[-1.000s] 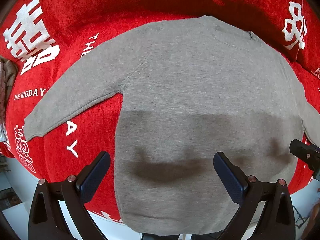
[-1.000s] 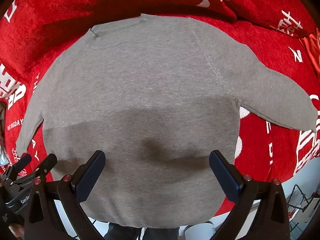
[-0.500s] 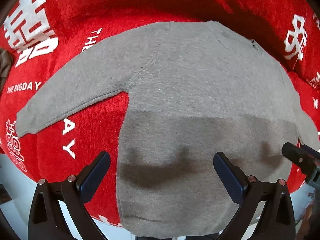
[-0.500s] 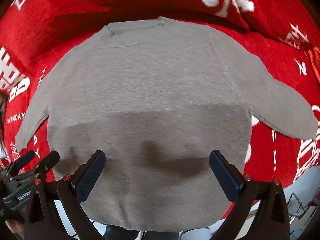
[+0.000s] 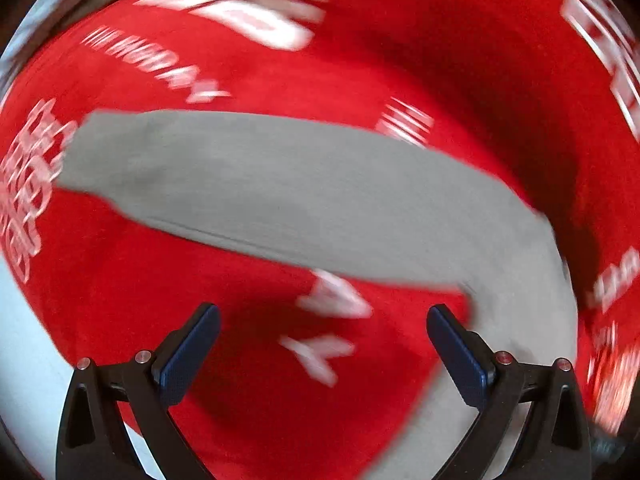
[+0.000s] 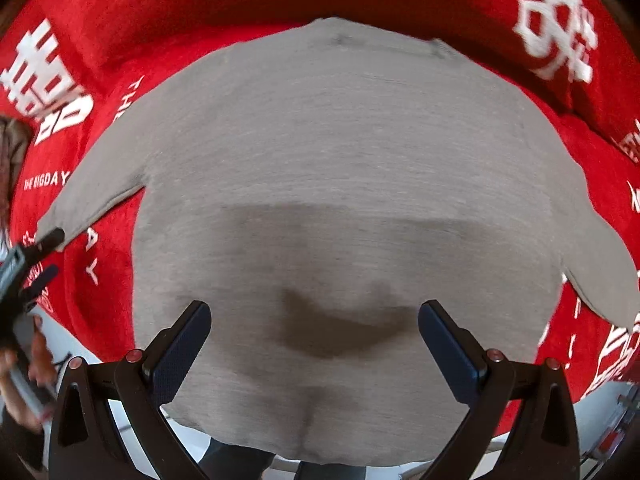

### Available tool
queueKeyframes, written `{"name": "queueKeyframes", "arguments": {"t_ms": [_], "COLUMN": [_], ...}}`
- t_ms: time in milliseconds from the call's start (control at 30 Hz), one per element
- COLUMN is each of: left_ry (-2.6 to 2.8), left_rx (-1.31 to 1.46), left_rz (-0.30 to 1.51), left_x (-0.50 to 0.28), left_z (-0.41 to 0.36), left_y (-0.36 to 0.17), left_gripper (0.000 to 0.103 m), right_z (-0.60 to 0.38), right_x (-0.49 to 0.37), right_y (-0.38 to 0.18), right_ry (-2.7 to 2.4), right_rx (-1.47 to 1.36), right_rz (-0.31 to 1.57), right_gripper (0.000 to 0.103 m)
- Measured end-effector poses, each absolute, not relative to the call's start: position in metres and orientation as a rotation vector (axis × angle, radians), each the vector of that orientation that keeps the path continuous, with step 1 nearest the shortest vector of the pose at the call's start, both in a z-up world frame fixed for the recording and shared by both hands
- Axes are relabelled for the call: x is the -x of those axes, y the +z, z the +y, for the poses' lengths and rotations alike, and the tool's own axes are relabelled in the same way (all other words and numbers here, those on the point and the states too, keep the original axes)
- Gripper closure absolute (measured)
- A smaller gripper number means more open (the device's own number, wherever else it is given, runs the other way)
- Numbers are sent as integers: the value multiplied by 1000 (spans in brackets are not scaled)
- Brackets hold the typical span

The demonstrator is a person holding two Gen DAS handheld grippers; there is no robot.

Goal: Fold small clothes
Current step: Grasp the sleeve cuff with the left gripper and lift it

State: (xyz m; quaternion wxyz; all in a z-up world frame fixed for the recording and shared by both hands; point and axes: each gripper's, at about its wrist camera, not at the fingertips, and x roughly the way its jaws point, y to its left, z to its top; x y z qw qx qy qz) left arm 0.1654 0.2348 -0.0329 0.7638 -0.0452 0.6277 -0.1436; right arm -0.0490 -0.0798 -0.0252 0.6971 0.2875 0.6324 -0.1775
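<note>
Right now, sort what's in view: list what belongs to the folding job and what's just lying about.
For the job:
- sweater, spread flat
- left tool, open, near the sleeve
- right tool, open, over the hem

Lying about:
- red blanket underneath
- brown cloth at the left edge

- A red plush blanket (image 6: 100, 40) with white print covers the surface and fills most of both views. Its pile looks soft and fuzzy.
- A large white Chinese character (image 6: 46, 82) is printed at the upper left of the right wrist view, and a second one (image 6: 556, 28) at the upper right.
- Small white letters "THE BIGDAY" (image 6: 46, 180) stand at the left edge of the same view.
- A brown cloth (image 6: 12, 148) lies at the far left edge; what it is I cannot tell.
- In the left wrist view the blanket print (image 5: 240, 8) is blurred and cannot be read.
- A pale floor (image 6: 608, 396) shows at the lower right of the right wrist view.
</note>
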Motion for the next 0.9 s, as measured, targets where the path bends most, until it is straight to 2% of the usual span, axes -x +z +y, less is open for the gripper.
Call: {"name": "queueKeyframes", "arguments": {"t_ms": [133, 267, 533, 600, 667, 700, 733, 767, 900], "left_ry": [-207, -208, -275, -256, -244, -249, -276, -296, -360], "left_rx": [297, 395, 535, 535, 510, 515, 547, 566, 589], "left_rz": [1350, 1369, 1329, 1321, 1322, 1319, 1325, 1327, 1295], "left_x": [-199, -216, -237, -238, -237, -237, -238, -239, -238], "left_z": [304, 315, 304, 306, 310, 314, 317, 318, 319], "left_y": [-60, -89, -94, -93, -91, -92, -93, -94, -86], "left_gripper": [0, 0, 1, 18, 52, 61, 79, 84, 86], "right_z": [-64, -46, -26, -23, -22, -21, -22, -23, -25], "right_x": [32, 19, -6, -8, -8, -8, -7, -7, -5], "right_y": [-32, -39, -40, -38, -38, -38, -38, -39, -38], "right_ry": [-363, -322, -285, -275, -269, -269, -270, -272, -281], "right_rx": [-627, -610, -575, -575, -577, -576, -577, -582, -606], "right_rz": [1436, 1463, 1471, 1469, 1468, 1468, 1469, 1470, 1467], "right_gripper": [0, 0, 0, 0, 0, 0, 0, 0, 0]}}
